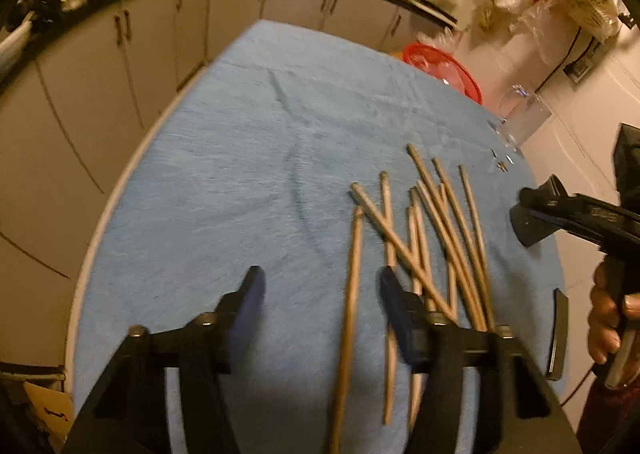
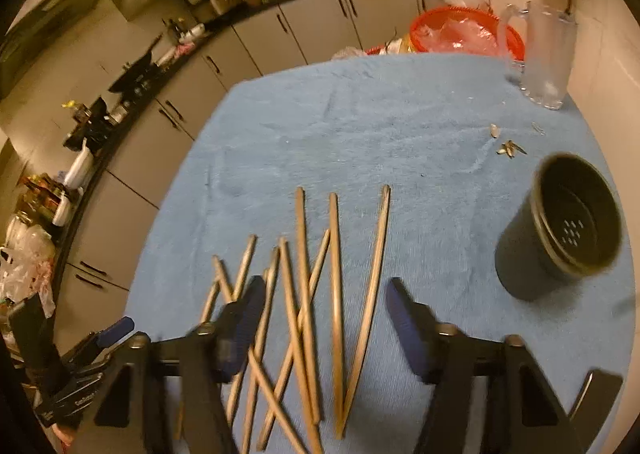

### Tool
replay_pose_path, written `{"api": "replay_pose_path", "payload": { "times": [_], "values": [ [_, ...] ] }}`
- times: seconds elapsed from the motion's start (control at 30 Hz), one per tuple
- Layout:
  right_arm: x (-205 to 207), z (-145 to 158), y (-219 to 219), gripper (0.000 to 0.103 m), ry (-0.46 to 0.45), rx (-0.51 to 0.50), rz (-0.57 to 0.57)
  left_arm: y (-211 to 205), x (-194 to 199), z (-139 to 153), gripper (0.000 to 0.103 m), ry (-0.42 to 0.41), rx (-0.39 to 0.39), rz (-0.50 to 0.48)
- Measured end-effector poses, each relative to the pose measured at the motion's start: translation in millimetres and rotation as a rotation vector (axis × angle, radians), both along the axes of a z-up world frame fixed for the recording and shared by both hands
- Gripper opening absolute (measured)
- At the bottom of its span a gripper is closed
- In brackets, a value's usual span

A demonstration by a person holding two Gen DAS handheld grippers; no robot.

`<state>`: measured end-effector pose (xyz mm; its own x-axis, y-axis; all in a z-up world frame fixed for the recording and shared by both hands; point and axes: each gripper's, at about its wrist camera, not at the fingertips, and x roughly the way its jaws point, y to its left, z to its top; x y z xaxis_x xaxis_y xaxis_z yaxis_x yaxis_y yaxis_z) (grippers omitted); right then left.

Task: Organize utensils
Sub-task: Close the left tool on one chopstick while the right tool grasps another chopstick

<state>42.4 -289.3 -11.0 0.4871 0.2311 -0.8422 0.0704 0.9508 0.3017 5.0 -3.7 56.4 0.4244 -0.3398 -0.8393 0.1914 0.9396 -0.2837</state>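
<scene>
Several crossed chopsticks (image 2: 304, 294) near dark holder (image 2: 560, 230)

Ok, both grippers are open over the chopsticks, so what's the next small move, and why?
Probably lower the right gripper and close on one chopstick lying free at the pile's right edge. It crosses fewer others, sits between the open fingers, and the empty black cup stands upright just to the right. Nothing is held yet.

Left gripper (image 1: 322, 286) spread wide, pointing toward 12 o'clock; right gripper (image 2: 326, 296) likewise parted, empty.
</scene>
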Motion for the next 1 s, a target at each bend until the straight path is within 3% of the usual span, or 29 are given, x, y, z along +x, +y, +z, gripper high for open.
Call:
{"api": "replay_pose_path", "payload": {
  "times": [0.13,0.3,0.47,0.67,0.73,1.0],
  "values": [
    [19.5,-9.5,-3.6,0.046,0.043,-0.003,-0.018,-19.3,24.0,-9.7,0.056,0.059,0.001,-0.059],
    [40.0,-17.1,-8.3,0.046,0.085,-0.027,-0.038,-45.0,42.0,-16.5,0.052,0.079,0.093,-0.113],
    [57.9,-24.7,-11.4,0.039,0.112,-0.051,-0.033,-65.9,49.3,-29.5,0.028,0.108,0.202,-0.159],
    [77.5,-33.4,-11.5,0.037,0.146,-0.111,-0.054,-75.6,51.9,-41.9,0.022,0.103,0.27,-0.162],
    [84.8,-38.2,-10.8,0.028,0.163,-0.131,-0.042,-79.6,52.8,-43.0,0.019,0.092,0.294,-0.167],
    [109.2,-61.1,-13.9,0.025,0.221,-0.159,-0.044,-82.4,66.2,-40.7,0.013,0.095,0.304,-0.18]
  ]
}}
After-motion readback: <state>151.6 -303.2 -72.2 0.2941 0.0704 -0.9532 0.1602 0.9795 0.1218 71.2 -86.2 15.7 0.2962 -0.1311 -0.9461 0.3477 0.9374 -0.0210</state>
